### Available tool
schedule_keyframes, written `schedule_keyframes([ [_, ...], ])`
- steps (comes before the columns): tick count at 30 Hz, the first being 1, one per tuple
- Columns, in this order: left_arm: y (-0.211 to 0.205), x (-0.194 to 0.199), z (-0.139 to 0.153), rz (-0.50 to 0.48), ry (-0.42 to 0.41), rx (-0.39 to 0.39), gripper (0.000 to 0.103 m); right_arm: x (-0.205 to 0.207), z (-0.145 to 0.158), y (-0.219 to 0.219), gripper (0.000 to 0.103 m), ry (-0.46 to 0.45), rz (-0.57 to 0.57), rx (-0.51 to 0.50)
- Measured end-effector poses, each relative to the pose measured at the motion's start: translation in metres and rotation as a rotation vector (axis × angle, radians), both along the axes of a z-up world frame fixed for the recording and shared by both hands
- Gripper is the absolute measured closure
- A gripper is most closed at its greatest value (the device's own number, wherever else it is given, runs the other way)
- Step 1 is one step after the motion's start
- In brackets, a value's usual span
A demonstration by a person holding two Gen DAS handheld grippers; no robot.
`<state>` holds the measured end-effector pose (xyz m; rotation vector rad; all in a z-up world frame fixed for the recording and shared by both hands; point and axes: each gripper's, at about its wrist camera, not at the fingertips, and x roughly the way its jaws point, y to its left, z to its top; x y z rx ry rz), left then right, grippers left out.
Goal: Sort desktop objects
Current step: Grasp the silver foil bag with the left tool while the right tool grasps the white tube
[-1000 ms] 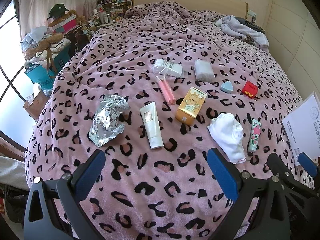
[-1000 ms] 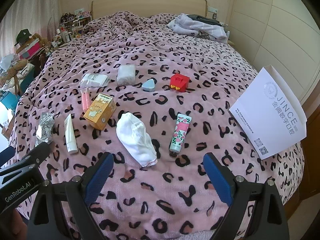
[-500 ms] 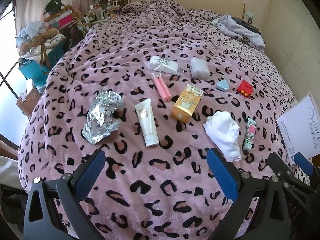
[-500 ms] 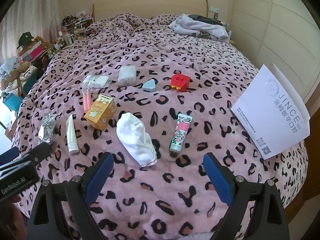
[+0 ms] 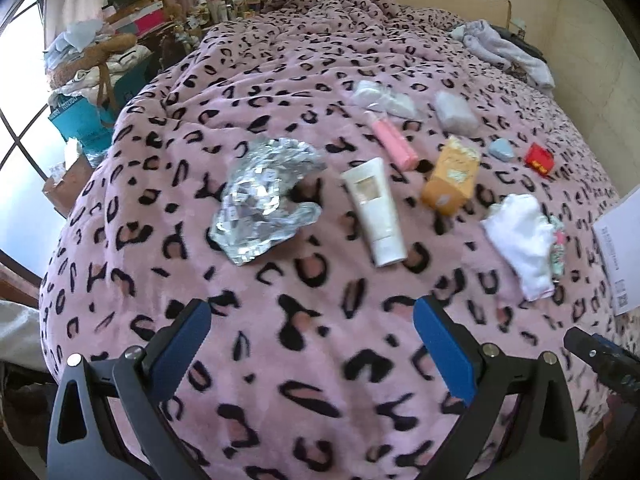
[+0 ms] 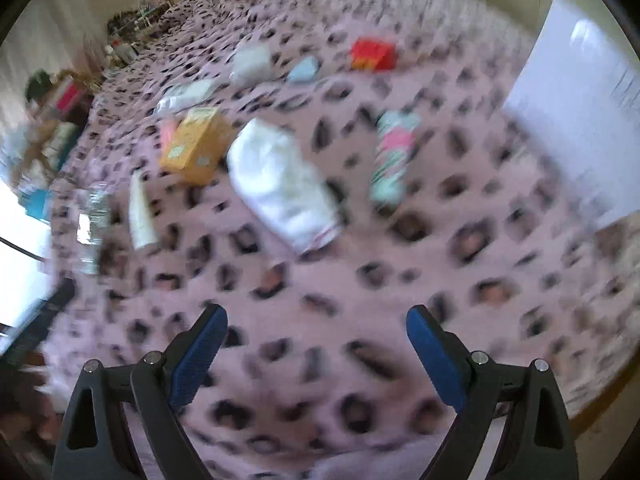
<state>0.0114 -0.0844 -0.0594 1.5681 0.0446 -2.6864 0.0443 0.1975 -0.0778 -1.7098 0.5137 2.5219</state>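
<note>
Leopard blanket [image 5: 320, 360] — white tube [image 5: 375, 210] cap nearest.

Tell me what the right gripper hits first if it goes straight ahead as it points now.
Probably the white cloth: it lies ahead of the open right gripper, roughly on its centre line, with only bare blanket before it. The picture is blurred, so depth is uncertain.

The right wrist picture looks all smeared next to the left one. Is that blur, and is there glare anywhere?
Right wrist view: heavy motion blur; the white cloth and orange box are smeared, though the open right gripper stays sharp. Left wrist view: mostly crisp, only slightly soft; the crumpled foil glints, the window at left is blown out white, and the fisheye bends the bedspread into a dome.
</note>
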Motion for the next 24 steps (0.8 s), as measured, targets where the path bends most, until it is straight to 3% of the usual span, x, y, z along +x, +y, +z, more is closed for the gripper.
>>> schedule_keyframes([
  [2, -0.005, -0.004, -0.003, 0.006, 0.0, -0.002, 0.001, -0.001, -0.003, -0.01, 0.009, 0.041, 0.001, -0.033],
  [6, -0.012, -0.013, -0.003, 0.009, 0.024, -0.008, 0.001, -0.02, -0.002, -0.05, 0.009, 0.066, 0.132, 0.069],
  [12, -0.03, -0.027, 0.003, 0.026, 0.082, -0.001, 0.001, -0.046, -0.004, -0.091, 0.009, 0.108, 0.221, 0.103],
  [16, -0.045, -0.043, 0.001, 0.028, 0.093, -0.017, 0.0, -0.068, -0.007, -0.106, 0.009, 0.088, 0.207, 0.148],
  [19, -0.052, -0.058, -0.002, 0.021, 0.087, -0.011, 0.0, -0.089, -0.012, -0.111, 0.009, 0.059, 0.197, 0.074],
  [24, -0.062, -0.088, -0.018, 0.005, 0.048, 0.026, 0.0, -0.111, -0.012, -0.136, 0.009, 0.117, 0.239, 0.09],
])
